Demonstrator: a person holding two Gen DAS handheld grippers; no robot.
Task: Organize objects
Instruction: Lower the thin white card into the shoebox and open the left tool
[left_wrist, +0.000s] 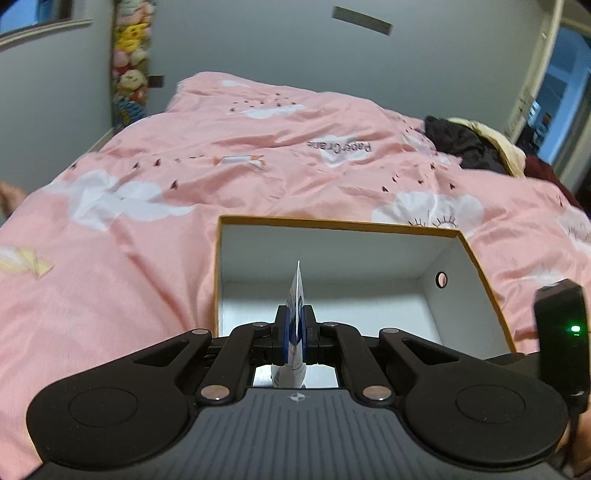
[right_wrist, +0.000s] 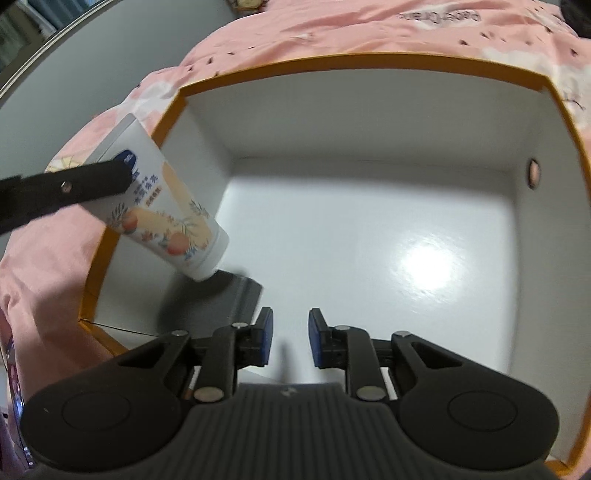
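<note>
the left tool pinches a white floral tube by its flat end, cap tilted down over the left wall of an open orange-rimmed box on a pink bed. at lower centre, the right tool stands slightly spread, empty, above a dark object on the box floor.

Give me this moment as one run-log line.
left hand-held gripper: shut on tube | tube: cap-down over box left wall | right hand-held gripper: open, empty | box: grey item inside
</note>
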